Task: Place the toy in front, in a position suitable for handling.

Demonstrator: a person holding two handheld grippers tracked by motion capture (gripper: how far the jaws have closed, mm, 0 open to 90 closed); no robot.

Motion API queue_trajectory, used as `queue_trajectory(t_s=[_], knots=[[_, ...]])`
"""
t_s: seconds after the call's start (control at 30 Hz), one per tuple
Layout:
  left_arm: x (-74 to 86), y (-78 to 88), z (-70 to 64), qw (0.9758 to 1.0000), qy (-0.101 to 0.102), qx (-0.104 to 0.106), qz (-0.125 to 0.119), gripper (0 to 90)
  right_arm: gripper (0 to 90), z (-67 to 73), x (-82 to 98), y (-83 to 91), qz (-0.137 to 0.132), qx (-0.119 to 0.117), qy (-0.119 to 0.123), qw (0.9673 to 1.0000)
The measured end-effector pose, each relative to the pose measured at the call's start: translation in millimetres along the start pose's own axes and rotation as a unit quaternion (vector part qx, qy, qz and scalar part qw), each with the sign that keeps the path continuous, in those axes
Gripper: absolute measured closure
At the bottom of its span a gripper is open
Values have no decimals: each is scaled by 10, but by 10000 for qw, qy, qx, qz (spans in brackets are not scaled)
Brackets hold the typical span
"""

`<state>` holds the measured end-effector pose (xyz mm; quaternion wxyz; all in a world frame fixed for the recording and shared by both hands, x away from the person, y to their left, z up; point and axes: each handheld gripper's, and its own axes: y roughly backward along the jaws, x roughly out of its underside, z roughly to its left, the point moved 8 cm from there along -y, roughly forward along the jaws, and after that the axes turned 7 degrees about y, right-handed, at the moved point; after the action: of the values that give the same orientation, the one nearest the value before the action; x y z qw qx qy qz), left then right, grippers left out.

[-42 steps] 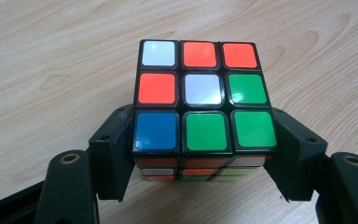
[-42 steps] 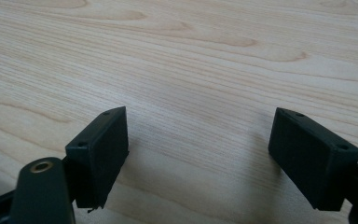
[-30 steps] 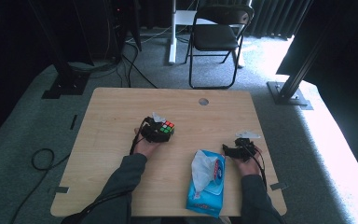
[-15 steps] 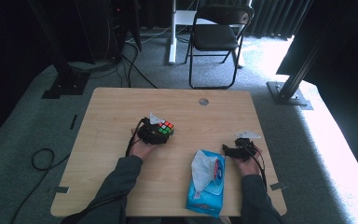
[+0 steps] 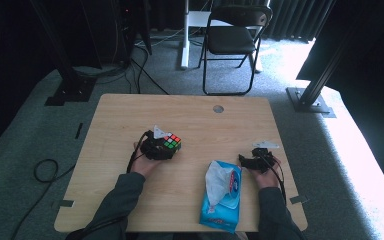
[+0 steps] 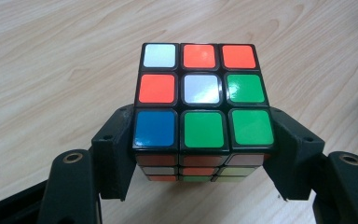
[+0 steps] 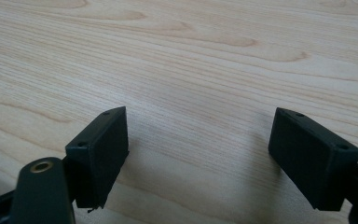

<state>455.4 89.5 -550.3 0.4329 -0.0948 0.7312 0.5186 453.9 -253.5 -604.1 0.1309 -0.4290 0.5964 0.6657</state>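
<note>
A scrambled colour cube (image 6: 203, 105) with white, orange, green and blue stickers sits between the two black jaws of my left gripper (image 6: 200, 154), whose pads press on both its sides. In the high view the cube (image 5: 171, 142) is left of the table's middle, held by the left gripper (image 5: 166, 148) in the person's left hand. My right gripper (image 7: 198, 154) hovers low over bare wood with its jaws wide apart and nothing between them. From above, the right gripper (image 5: 245, 161) rests near the table's right side.
A blue pack of wet wipes (image 5: 221, 191) with a white tissue poking out lies at the front, between the two hands. The wooden table (image 5: 190, 115) has a round cable hole (image 5: 218, 108) near its far edge. A folding chair (image 5: 232, 40) stands beyond it.
The left hand has carried the cube a little to the right and slightly up. The right hand and the wipes pack have stayed put.
</note>
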Motion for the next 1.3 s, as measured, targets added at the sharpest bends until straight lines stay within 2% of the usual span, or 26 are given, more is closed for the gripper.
queue_trajectory(t_s=[0.23, 0.83, 1.3], knots=[[86, 53, 18, 10000, 66, 23, -42, 344, 197, 0, 0, 1, 2, 0, 1, 10000], [299, 172, 97, 9999, 141, -84, -28, 344, 197, 1, 0, 0, -2, -1, -2, 10000], [373, 170, 153, 9997, 138, -193, -25, 344, 197, 0, -1, -1, -5, 0, 1, 10000]])
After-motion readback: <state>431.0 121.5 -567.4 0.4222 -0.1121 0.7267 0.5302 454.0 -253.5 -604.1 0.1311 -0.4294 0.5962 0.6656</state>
